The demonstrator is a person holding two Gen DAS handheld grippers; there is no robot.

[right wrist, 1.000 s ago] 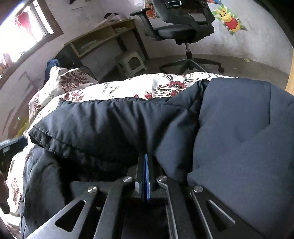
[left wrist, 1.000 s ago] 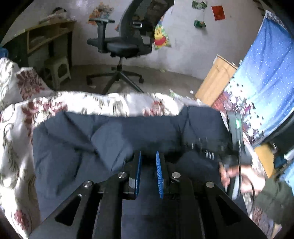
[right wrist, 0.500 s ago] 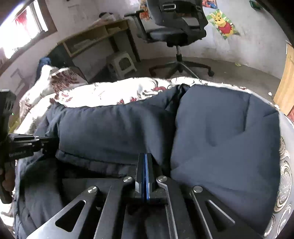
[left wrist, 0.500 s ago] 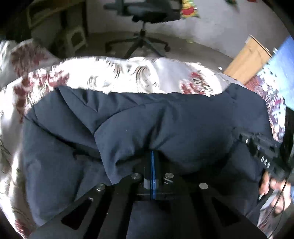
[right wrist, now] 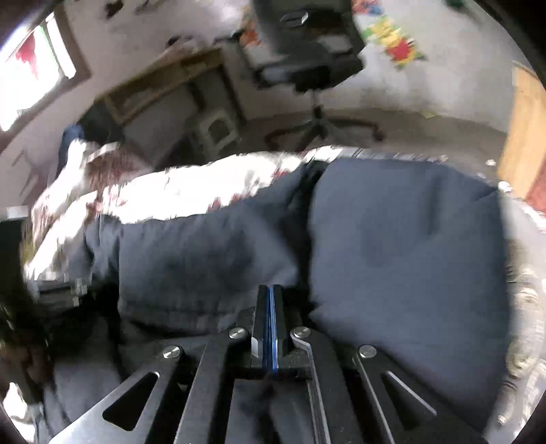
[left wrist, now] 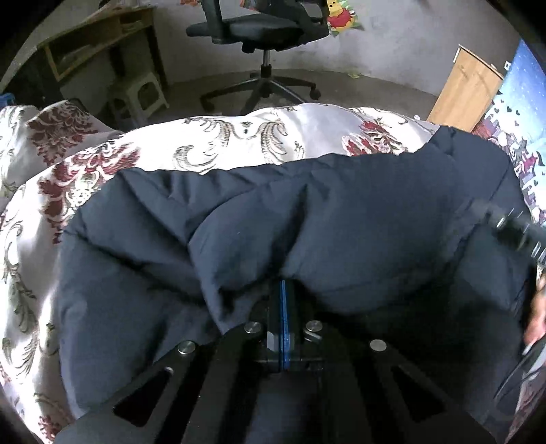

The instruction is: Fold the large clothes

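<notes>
Pinching only a thin fold of the jacket (left wrist: 341,218), your left claw (left wrist: 282,290) could lose the slippery padding if you lift fast, and the fold would slump back. The jacket lies on the floral bedspread (left wrist: 239,136), short of the chair (left wrist: 259,30). Your right claw (right wrist: 270,293) is also pressed together, with cloth bunched at its tips; pull unevenly and the layers skew. Both claws point steeply down at the jacket.
</notes>
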